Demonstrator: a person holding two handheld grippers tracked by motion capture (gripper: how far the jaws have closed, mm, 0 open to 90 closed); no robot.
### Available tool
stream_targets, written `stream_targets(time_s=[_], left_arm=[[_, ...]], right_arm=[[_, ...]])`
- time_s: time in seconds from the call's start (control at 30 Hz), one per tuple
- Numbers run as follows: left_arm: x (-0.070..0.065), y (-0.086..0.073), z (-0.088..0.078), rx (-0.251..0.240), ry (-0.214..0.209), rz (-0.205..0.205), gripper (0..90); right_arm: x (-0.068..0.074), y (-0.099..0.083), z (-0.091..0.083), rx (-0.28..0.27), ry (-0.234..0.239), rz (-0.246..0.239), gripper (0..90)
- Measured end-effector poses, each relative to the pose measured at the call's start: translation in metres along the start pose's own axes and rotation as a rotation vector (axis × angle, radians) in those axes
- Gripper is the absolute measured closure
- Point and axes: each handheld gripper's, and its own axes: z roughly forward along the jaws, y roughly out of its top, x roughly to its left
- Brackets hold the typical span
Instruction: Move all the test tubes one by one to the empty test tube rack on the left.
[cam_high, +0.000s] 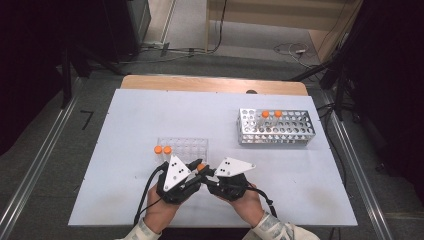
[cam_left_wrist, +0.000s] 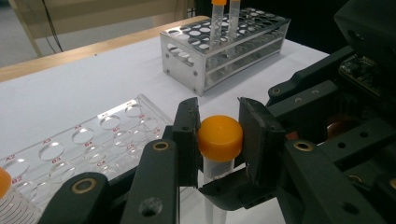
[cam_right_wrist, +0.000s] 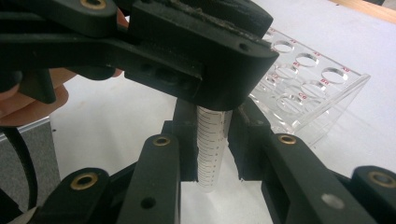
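Near the front edge of the worktop (cam_high: 125, 200), both left tongs (cam_left_wrist: 219, 140) and right tongs (cam_right_wrist: 212, 140) clench one light, slick plastic tube (cam_right_wrist: 210, 149), best gripped by its orange cap (cam_left_wrist: 220, 138) and body.

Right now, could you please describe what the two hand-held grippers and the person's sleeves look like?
Each hand-held gripper, left and right, is black, with brass-coloured pivot pins, a grey three-cornered plate bearing black dots, and a trailing black cable. The sleeves are light and patterned.

Place: a lab bench setup
Evidence: metal tube rack (cam_high: 275, 127), clear plastic rack (cam_high: 184, 148), orange-capped tubes (cam_high: 162, 150) on white surface (cam_high: 140, 120)
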Motion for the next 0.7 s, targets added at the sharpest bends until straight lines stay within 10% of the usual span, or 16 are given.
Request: stream_targets(time_s=[0.27,0.7], left_arm=[[0.002,0.001,-0.001,-0.003,-0.012,-0.012,69.9],[0.018,0.02,-0.017,-0.055,0.011,-0.053,69.9]], right_arm=[[0.0,0.0,0.0,-0.002,0.006,0.0,69.2],[-0.009,0.005,-0.018,-0.035,-0.045,0.033,30.5]])
